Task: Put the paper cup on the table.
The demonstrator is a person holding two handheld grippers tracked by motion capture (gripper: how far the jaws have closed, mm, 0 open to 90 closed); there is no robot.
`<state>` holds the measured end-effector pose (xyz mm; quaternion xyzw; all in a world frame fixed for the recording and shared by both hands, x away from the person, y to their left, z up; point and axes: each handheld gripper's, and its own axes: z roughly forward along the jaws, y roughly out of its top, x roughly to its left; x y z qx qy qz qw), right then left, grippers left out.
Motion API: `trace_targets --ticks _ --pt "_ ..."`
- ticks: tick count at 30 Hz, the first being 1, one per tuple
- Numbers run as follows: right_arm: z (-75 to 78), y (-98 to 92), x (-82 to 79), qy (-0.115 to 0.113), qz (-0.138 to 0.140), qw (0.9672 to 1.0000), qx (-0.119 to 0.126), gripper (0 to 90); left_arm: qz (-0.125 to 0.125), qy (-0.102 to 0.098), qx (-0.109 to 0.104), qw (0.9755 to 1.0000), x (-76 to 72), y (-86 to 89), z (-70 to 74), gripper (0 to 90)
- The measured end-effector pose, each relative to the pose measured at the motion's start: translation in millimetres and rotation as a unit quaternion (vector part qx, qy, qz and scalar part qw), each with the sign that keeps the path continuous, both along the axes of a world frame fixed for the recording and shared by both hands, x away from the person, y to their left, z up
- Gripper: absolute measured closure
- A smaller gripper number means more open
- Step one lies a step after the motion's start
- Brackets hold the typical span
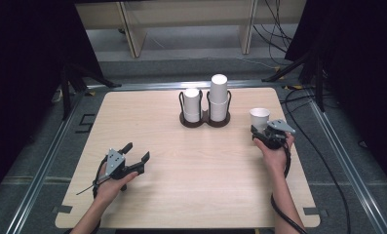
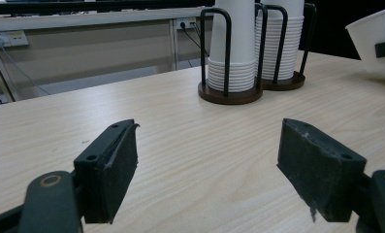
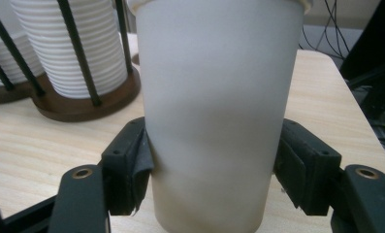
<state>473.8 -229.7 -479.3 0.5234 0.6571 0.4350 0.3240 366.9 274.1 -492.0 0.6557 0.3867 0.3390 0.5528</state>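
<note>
High view is showing my left gripper (image 1: 135, 158) resting low on the near left of the wooden table (image 1: 191, 195), jaws spread with nothing between them; in the left gripper view I am looking past both black pads at bare wood toward the cup holder (image 2: 250, 90). Moving rightward, that dark two-post holder (image 1: 204, 121) is standing at the far middle of the table, carrying two stacks of white paper cups (image 1: 219, 95), the right stack taller. Further right, my right gripper (image 1: 260, 132) is pinching a single white paper cup (image 1: 259, 118), which is standing upright, mouth up, near the table's right edge, apart from the holder. In the right gripper view the pads are pressing the cup's (image 3: 214, 111) lower wall on both sides. I judge I am in the carrying step with one separated cup. Next I am needing a gentle, steady squeeze, since thin paper crushes easily, and a clear spot to set it down.
</note>
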Motion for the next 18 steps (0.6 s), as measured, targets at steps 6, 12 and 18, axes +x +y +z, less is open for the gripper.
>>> trace_targets --ticks 6,12,18 --pt "-0.9 3.4 9.1 0.028 0.002 0.9992 -0.029 34.6 -0.002 0.001 0.000 1.0000 0.2 0.0 0.1 21.9" --pt "-1.8 3.9 11.0 0.039 0.001 0.9988 -0.029 34.3 -0.007 -0.008 -0.007 0.9999 1.8 -2.0 -1.2 21.9" --pt "-1.0 4.5 11.2 0.042 -0.002 0.9987 -0.030 32.7 -0.006 0.001 0.004 1.0000 0.2 -2.0 -0.7 21.9"
